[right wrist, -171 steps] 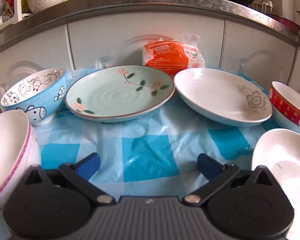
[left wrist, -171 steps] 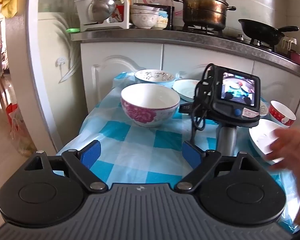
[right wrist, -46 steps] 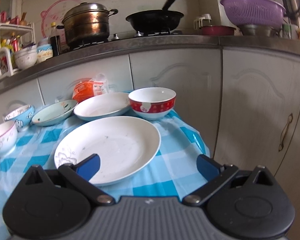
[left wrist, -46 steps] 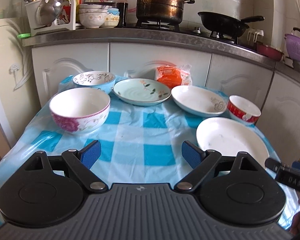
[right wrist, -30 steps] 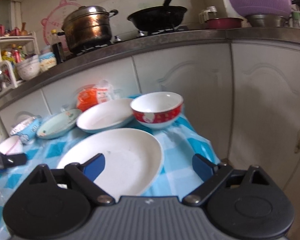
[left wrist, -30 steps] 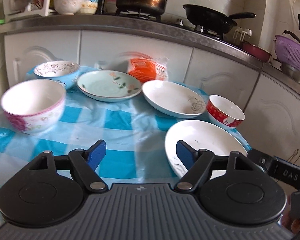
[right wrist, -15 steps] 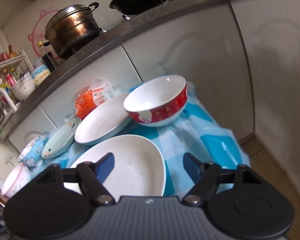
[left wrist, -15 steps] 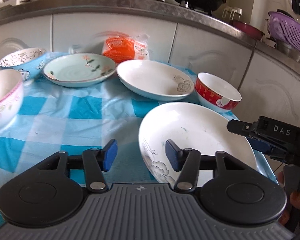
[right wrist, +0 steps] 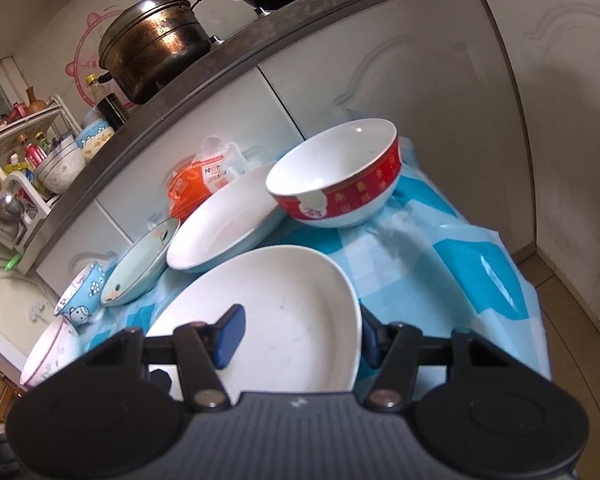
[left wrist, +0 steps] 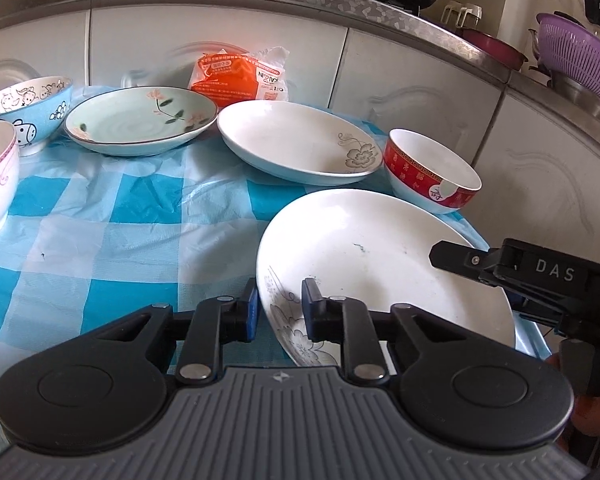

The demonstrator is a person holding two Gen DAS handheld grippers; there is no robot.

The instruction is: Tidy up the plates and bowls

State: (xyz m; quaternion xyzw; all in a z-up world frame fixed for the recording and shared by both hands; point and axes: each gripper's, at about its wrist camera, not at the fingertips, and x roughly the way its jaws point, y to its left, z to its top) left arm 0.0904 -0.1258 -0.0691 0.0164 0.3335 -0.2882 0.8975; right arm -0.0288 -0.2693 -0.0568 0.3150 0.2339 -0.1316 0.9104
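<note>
Near right on the checked desk (left wrist: 100, 216): large white plate (left wrist: 380, 264), near-left rim pinched in left gripper (left wrist: 279, 309) fingers just closed; right gripper (right wrist: 300, 340) astride right rim, closing, pads seemingly not yet touching.

The left gripper (left wrist: 278, 306) had just been closing and pinched the near rim of the big white plate (left wrist: 380, 264)
</note>
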